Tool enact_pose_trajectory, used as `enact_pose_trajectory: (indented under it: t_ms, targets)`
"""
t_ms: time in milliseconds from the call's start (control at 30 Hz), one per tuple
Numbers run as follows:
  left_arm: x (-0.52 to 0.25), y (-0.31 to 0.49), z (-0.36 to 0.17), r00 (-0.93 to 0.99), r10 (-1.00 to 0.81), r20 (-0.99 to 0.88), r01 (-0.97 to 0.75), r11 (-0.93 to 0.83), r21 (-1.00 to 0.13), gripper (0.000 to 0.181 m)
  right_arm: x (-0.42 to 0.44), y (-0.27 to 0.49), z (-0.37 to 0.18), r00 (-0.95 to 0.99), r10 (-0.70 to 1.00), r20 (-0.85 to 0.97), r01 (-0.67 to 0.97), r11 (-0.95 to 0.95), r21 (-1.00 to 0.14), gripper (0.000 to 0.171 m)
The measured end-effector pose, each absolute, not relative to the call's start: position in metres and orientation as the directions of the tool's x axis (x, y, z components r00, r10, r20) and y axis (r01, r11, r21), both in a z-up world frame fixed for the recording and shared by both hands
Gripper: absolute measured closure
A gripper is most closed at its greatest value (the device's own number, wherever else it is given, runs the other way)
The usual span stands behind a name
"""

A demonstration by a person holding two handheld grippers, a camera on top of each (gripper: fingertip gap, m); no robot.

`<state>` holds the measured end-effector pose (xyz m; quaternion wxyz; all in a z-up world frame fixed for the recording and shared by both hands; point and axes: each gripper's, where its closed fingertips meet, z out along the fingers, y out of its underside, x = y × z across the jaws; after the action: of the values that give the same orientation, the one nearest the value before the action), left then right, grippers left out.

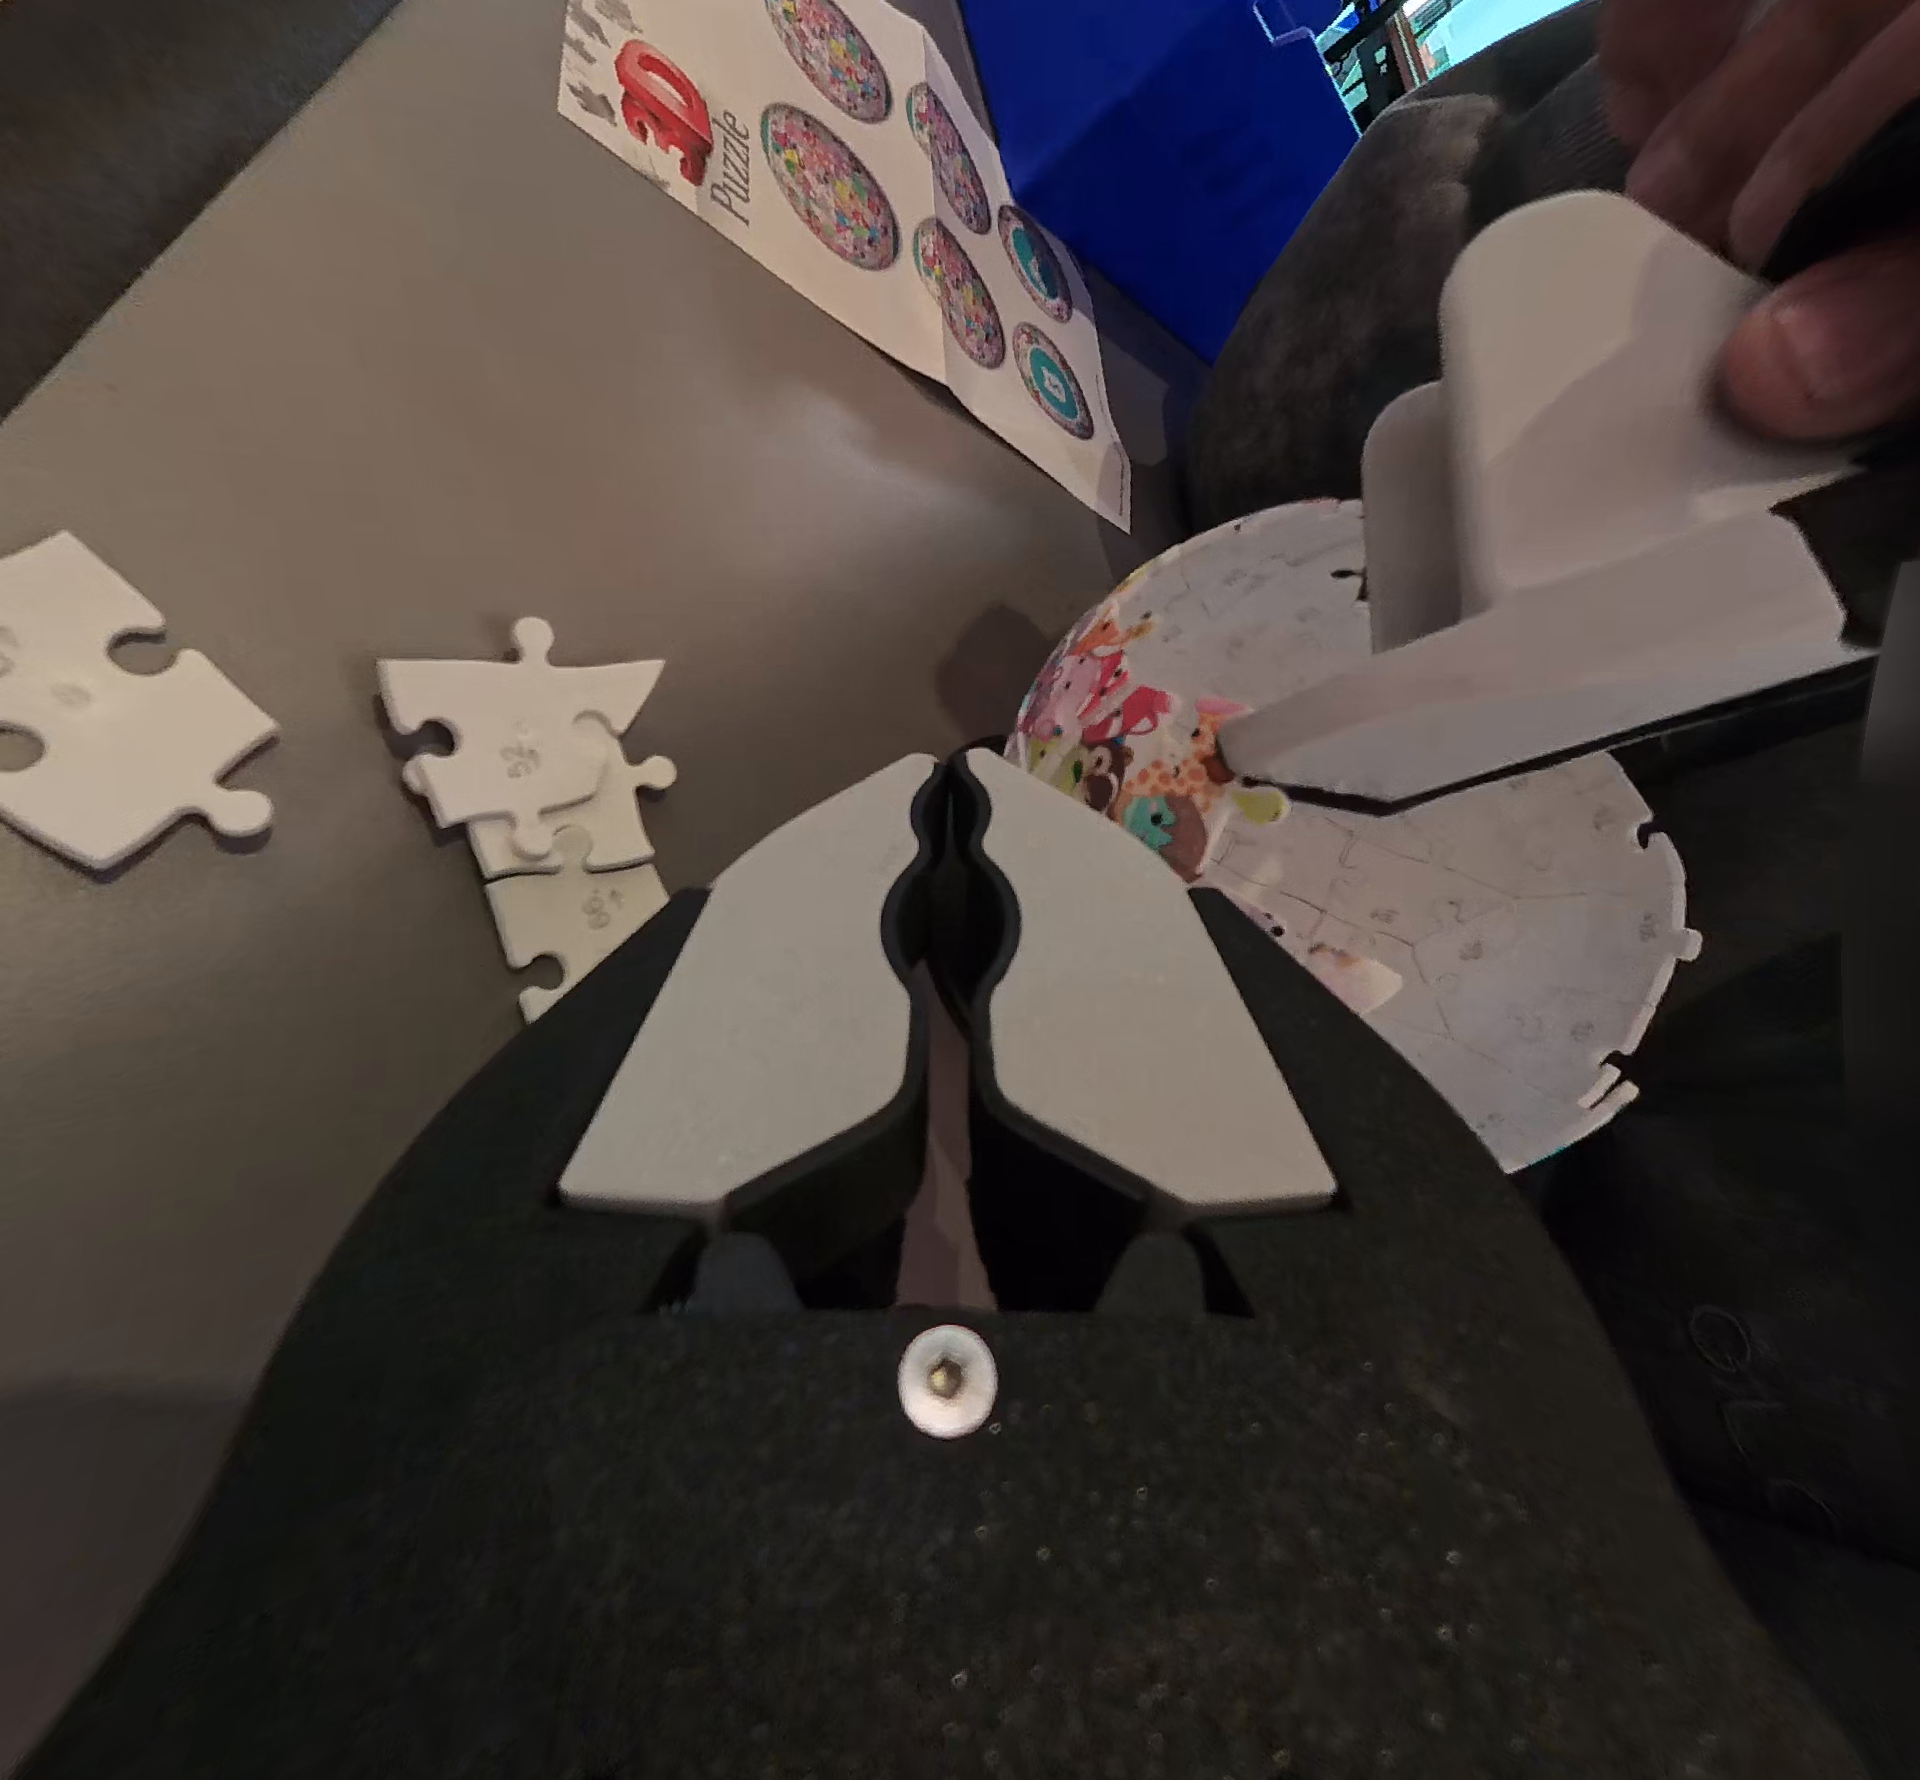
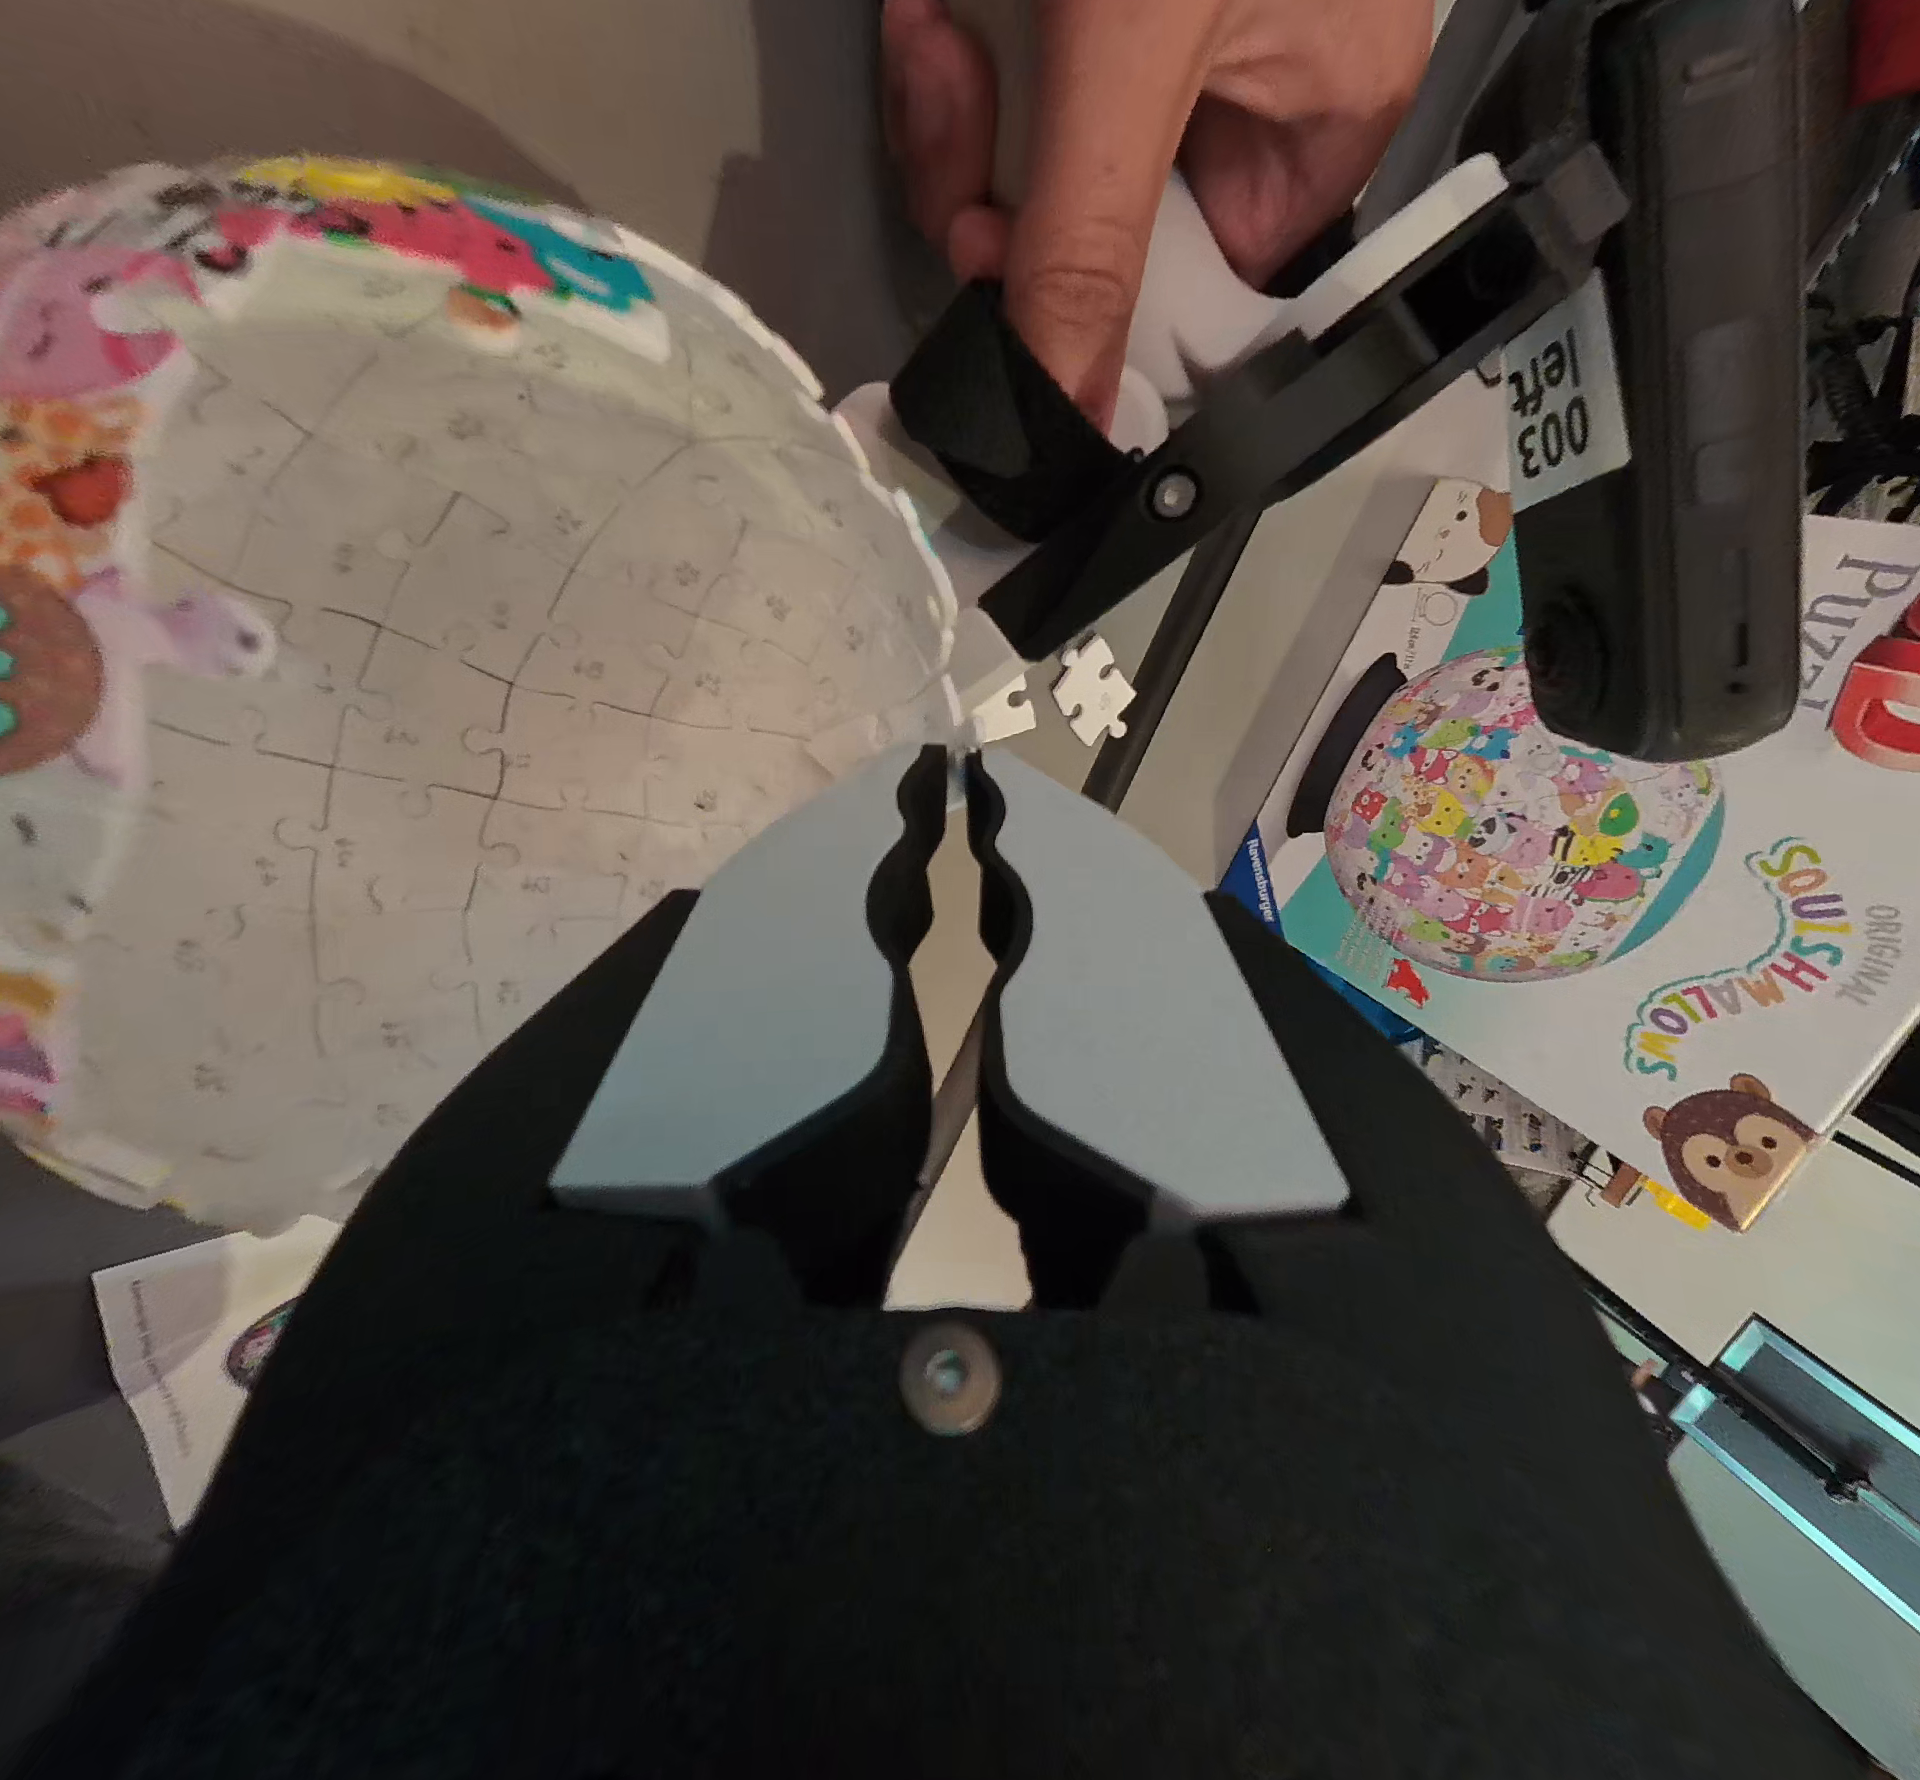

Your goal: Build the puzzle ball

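- Ball [image 2: 468, 639]: a partly built shell. It is open, its white inner face is visible, and its rim shows unfilled notches. It hangs off the counter [image 1: 416, 431] edge, just beside both claws.
- Right claw [image 2: 951, 774]: narrow, pinching the ball's rim at the tips.
- Left claw [image 1: 951, 774]: closed tip to tip beside the rim. Whether it pinches a piece cannot be told.
- Done, as judged: well over a third of the shell is joined.
- Left: the closing cap. Joined pieces [image 1: 530, 754] and a larger piece [image 1: 104, 722] lie white side up on the counter. Two small pieces [image 2: 1091, 702] lie near the rim.
- Print: small marks on the piece backs, too faint to read. The leaflet [image 1: 831, 172], the box [image 2: 1558, 899] and a sticker [image 2: 1553, 411] on the left gripper carry writing, not reproduced here.
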<state>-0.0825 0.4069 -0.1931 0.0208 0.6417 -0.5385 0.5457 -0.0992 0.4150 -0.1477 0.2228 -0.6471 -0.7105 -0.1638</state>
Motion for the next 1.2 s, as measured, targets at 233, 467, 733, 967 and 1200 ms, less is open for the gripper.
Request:
enact_pose_trajectory:
  t_ms: [233, 467, 733, 967, 1200]
  targets:
    - [-0.0829, 0.4076, -0.1936, -0.172, -0.659, 0.732, -0.714, -0.429, -0.553, 0.181, -0.1034, 0.4165, -0.1471, -0.129, 0.803, 0.582, 0.985, 0.171, -0.017, 0.168]
    - [-0.0843, 0.4088, -0.1949, -0.163, -0.660, 0.733, -0.718, -0.430, -0.547, 0.180, -0.1069, 0.4158, -0.1484, -0.244, 0.723, 0.646, 0.959, 0.279, 0.049, 0.168]
    - [-0.0876, 0.4118, -0.1920, -0.165, -0.661, 0.732, -0.713, -0.434, -0.552, 0.177, -0.1051, 0.4182, -0.1508, -0.205, 0.748, 0.631, 0.968, 0.252, 0.016, 0.167]
    - [-0.0876, 0.4099, -0.1952, -0.160, -0.665, 0.730, -0.723, -0.425, -0.546, 0.177, -0.1036, 0.4180, -0.1527, -0.183, 0.767, 0.615, 0.973, 0.232, 0.000, 0.162]
    - [-0.0872, 0.4085, -0.1953, -0.164, -0.665, 0.729, -0.725, -0.420, -0.546, 0.177, -0.1040, 0.4174, -0.1524, -0.163, 0.780, 0.605, 0.975, 0.220, -0.021, 0.160]
